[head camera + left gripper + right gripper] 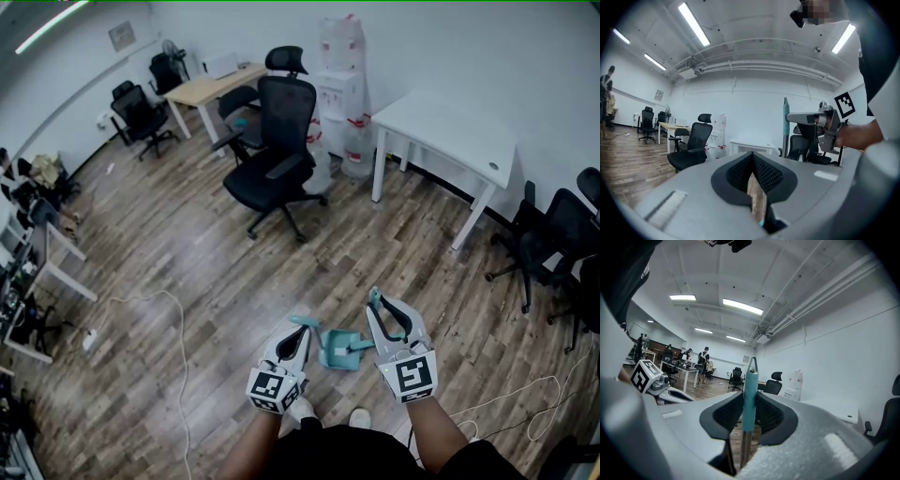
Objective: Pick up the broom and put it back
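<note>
Office: swivel chairs (pixel 278 141), desks (pixel 448 131)

Open wooden floor (pixel 216 272) from 10 to 12 o'clock; office chair (pixel 277 150) beyond at 12, white table (pixel 450 131) at 1, black chairs (pixel 553 234) at 3, cable (pixel 150 293) trailing at 9.

The broom (pixel 749 394) stands upright between the jaws of the right gripper (pixel 380 305), its lower part between that gripper and the left gripper (pixel 302 330). Behind them stands an office chair (pixel 277 155); a table (pixel 450 131) stands right of it, a cable (pixel 173 319) lies left
</note>
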Tool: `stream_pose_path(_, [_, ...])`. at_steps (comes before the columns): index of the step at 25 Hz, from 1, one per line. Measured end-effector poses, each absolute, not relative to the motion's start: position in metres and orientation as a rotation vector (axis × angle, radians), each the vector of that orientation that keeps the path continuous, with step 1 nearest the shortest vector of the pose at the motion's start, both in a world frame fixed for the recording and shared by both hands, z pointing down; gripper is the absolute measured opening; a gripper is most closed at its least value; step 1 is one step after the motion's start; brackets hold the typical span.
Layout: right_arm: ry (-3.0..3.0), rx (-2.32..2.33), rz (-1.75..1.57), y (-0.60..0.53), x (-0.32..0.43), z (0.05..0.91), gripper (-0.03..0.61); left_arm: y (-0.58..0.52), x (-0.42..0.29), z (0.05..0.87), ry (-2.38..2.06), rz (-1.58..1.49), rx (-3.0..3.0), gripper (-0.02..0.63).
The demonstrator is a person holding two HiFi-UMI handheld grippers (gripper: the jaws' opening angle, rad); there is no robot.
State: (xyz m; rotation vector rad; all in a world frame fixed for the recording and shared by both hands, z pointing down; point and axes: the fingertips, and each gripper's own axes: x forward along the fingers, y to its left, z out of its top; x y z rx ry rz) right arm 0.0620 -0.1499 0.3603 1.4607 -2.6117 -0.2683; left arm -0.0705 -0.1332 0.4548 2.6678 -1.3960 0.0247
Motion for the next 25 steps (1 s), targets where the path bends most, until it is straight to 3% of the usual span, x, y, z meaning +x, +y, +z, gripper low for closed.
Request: stream_pose_path(25, [-2.501,1.423,-0.142,-0.162,0.071,0.431,0.091,-0.127,-0.078,0.493,-1.399,0.139,2.581,0.018])
